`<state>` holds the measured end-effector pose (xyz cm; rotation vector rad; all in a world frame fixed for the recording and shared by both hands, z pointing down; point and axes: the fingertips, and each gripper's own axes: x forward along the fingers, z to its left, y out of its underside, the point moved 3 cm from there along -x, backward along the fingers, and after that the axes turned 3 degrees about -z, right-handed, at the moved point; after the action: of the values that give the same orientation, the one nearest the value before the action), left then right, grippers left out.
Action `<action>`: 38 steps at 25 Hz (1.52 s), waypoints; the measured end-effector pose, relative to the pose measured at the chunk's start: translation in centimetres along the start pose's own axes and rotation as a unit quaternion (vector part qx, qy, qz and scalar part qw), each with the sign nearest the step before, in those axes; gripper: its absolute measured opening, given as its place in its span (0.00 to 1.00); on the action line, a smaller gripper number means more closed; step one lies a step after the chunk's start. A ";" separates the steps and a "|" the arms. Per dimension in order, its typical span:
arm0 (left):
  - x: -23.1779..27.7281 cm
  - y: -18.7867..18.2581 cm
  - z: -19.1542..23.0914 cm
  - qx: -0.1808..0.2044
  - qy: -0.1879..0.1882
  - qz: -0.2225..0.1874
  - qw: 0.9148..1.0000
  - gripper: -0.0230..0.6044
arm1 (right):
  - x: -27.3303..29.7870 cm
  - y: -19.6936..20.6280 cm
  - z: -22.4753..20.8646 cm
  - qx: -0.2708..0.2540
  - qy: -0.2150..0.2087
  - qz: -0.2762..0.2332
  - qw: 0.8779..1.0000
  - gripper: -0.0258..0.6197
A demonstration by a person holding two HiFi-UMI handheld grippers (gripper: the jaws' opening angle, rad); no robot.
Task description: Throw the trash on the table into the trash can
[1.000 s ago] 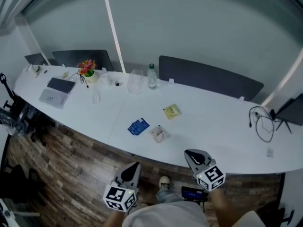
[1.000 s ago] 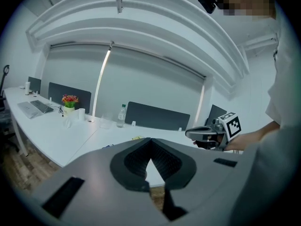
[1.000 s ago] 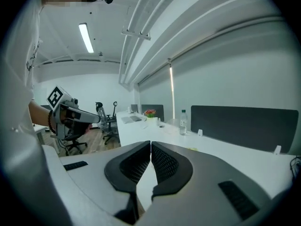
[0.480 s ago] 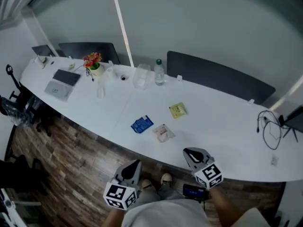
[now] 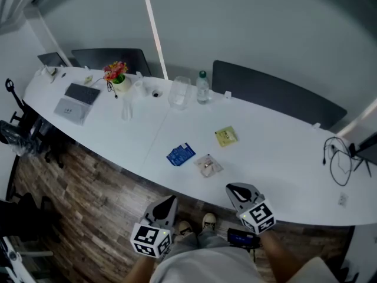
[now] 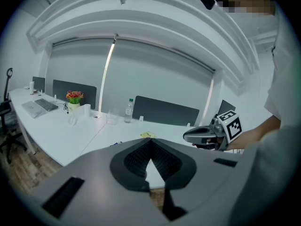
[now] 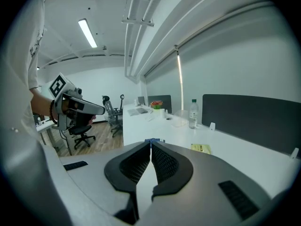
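Stuff at the far left first: a laptop (image 5: 81, 93) and a small pot of flowers (image 5: 115, 71) sit on the long white worktop (image 5: 277, 158), well off to the left of the left hand-held gripper (image 5: 169, 200) and far ahead of it.

That left hand-held gripper hangs off the worktop's near edge, over the wood floor (image 5: 88, 187). Its jaws are pressed together with nothing in them, and in its own view the ribbed pads (image 6: 137, 160) meet at the tip.

The trash is three small pieces, and neither tool touches any of them:
- **Blue packet** (image 5: 181, 154): ahead of the left one and a bit to its right, lying flat, with pale print on it.
- **Crumpled clear wrapper** (image 5: 208, 165): just beside the blue one, with something brownish inside. It's the closest piece to the right hand-held gripper (image 5: 232, 187).
- **Yellow packet** (image 5: 226, 136): further out from the wrapper, flat and squarish, ahead of the right hand-held gripper.

A water bottle (image 5: 203, 88) stands well beyond all three.

The right hand-held gripper is closed up too and empty, hovering right at the near edge. Way off to its right there's a loose tangle of black cable (image 5: 339, 164).
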<state>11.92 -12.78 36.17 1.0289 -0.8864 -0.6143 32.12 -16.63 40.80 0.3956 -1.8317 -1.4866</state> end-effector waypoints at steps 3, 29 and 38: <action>0.4 -0.3 0.8 0.002 0.002 0.002 1.000 0.04 | 1.2 -0.1 0.0 -0.008 -0.001 -0.001 1.000 0.09; 4.4 1.9 4.6 -0.034 -0.002 0.040 0.999 0.04 | 11.8 10.5 -7.1 0.064 0.052 0.158 0.984 0.41; 4.4 2.6 5.1 -0.045 -0.014 0.050 0.998 0.04 | 13.6 12.7 -7.5 0.083 0.052 0.196 0.976 0.42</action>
<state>9.93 -17.59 41.18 0.8914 -0.9218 -0.5797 30.65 -27.09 57.85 0.1728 -1.8285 -1.0306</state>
